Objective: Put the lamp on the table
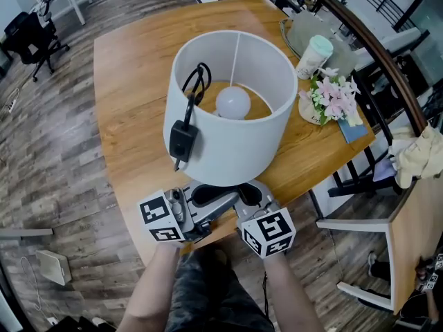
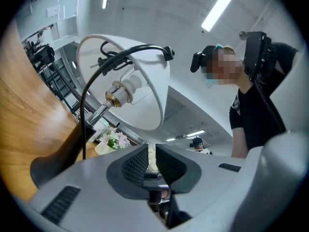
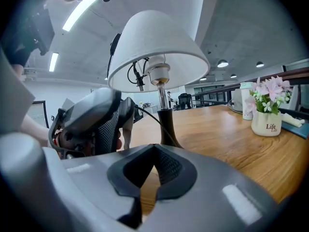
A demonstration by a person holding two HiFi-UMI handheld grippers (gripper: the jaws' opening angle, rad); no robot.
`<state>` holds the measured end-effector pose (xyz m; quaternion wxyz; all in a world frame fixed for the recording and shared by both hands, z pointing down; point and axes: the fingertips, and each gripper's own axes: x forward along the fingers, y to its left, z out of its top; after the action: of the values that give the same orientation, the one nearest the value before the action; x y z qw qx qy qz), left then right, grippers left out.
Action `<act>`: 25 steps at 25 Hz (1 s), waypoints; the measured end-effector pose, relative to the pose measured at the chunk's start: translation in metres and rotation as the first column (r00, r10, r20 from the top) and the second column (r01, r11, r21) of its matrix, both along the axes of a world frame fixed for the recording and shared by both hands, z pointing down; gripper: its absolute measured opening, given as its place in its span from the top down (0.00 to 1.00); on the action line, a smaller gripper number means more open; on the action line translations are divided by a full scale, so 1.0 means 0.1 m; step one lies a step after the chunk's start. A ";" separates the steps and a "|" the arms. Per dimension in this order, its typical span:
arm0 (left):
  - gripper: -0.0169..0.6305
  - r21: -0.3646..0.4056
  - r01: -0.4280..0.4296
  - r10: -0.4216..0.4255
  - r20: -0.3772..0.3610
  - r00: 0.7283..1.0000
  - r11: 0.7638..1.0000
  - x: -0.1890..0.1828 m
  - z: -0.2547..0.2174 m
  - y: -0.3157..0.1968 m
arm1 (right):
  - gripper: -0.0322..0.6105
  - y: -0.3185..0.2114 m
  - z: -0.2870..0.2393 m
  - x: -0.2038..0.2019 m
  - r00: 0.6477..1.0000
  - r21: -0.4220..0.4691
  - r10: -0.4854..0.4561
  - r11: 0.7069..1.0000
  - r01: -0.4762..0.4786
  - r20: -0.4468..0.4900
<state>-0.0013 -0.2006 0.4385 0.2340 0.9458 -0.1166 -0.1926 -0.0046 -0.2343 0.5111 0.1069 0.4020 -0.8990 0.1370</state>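
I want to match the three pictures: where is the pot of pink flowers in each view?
Head view: pot of pink flowers at the right, beside the lamp shade.
Left gripper view: small, lower left, below the lamp shade.
Right gripper view: far right.
Shared landmark: the lamp shade.

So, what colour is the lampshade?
The lampshade is plain white, with no pattern; the head view shows it best.

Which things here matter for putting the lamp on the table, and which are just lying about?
Part of the job: lamp; table.
Lying about: lidded cup; potted flowers; blue booklet.
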 end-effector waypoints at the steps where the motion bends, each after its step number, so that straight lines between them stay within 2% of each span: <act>1: 0.92 -0.003 0.016 -0.016 0.018 1.000 1.000 -0.01 0.03 0.00 | 0.94 0.01 0.00 -0.01 1.000 0.001 -0.001 1.000 0.001 0.002; 3: 0.98 -0.001 0.051 -0.051 0.055 0.997 0.999 -0.03 0.06 0.00 | 0.94 0.03 -0.02 -0.02 1.000 0.007 -0.002 1.000 0.002 0.005; 7: 0.98 0.009 0.115 -0.115 0.127 0.985 0.993 -0.07 0.12 0.02 | 0.94 0.07 -0.08 -0.02 1.000 0.023 -0.006 1.000 0.006 0.013; 11: 0.98 0.025 0.210 -0.211 0.208 0.955 0.977 -0.16 0.19 0.01 | 0.94 0.13 -0.14 -0.04 1.000 0.041 -0.018 0.999 0.017 0.017; 16: 0.98 0.080 0.312 -0.321 0.302 0.898 0.947 -0.28 0.22 0.03 | 0.94 0.24 -0.26 -0.05 0.999 0.080 -0.036 0.996 0.035 0.010; 20: 0.98 0.141 0.370 -0.396 0.376 0.838 0.918 -0.31 0.21 0.07 | 0.94 0.31 -0.37 -0.02 0.999 0.106 -0.045 0.993 0.044 0.011; 25: 0.98 0.198 0.427 -0.470 0.422 0.776 0.882 -0.37 0.11 0.13 | 0.94 0.45 -0.56 0.00 0.998 0.128 -0.061 0.990 0.058 0.019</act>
<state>-0.0381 -0.1875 0.4494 0.1040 0.9183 -0.3814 -0.0195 -0.0043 -0.1897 0.4550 0.0746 0.3796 -0.9186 0.0808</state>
